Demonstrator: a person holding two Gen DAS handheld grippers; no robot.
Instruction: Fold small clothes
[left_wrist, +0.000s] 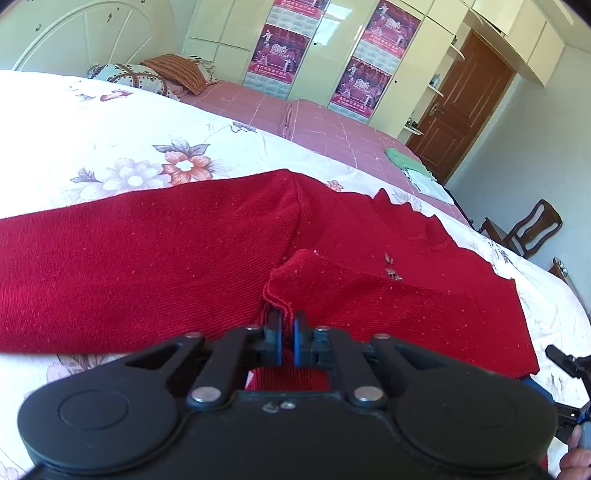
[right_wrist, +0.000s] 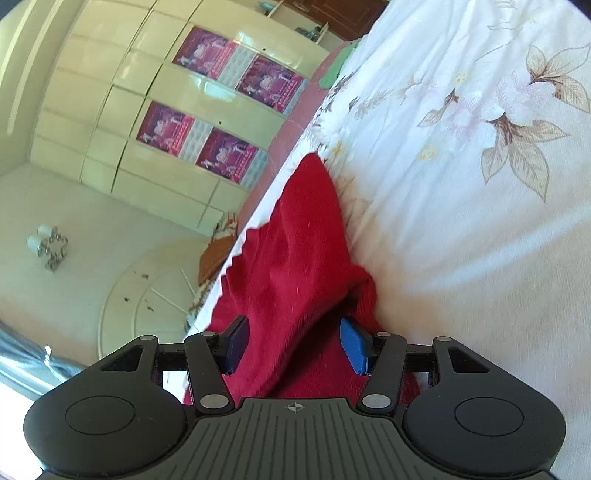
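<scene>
The left gripper (left_wrist: 287, 325) has its jaws clenched on a fold of the red sweater (left_wrist: 155, 258), pinching a ribbed edge of knit that stands up just above the fingertips at lower centre of the left wrist view. From that pinch the sweater spreads flat across the middle of the frame: a broad panel runs off to the left edge, and the body runs right, with two small metal clasps (left_wrist: 390, 266) near its centre and a scalloped collar edge at the upper right. It lies on a white bed (left_wrist: 110, 122) with a floral cover. Beyond it, a pink checked sheet (left_wrist: 325, 125) covers the far part, with pillows (left_wrist: 147, 74) at upper left and folded green and white cloths (left_wrist: 417, 170) at right. Cream wardrobes with magenta posters (left_wrist: 280, 48) fill the top, a brown door (left_wrist: 465, 107) stands at upper right, and a wooden chair (left_wrist: 528, 229) sits at the right edge.

The right gripper (right_wrist: 295, 345) shows in its own view with the jaws parted, blue pads (right_wrist: 354, 347) well apart. Sweater cloth (right_wrist: 295, 258) lies between them, but neither pad can be seen pressing it. This view is rolled, so the bed (right_wrist: 461, 184) fills the right side and the wardrobes the upper left. In the left view, that gripper's tip (left_wrist: 561, 360) and a hand (left_wrist: 576, 461) peek in at lower right.
</scene>
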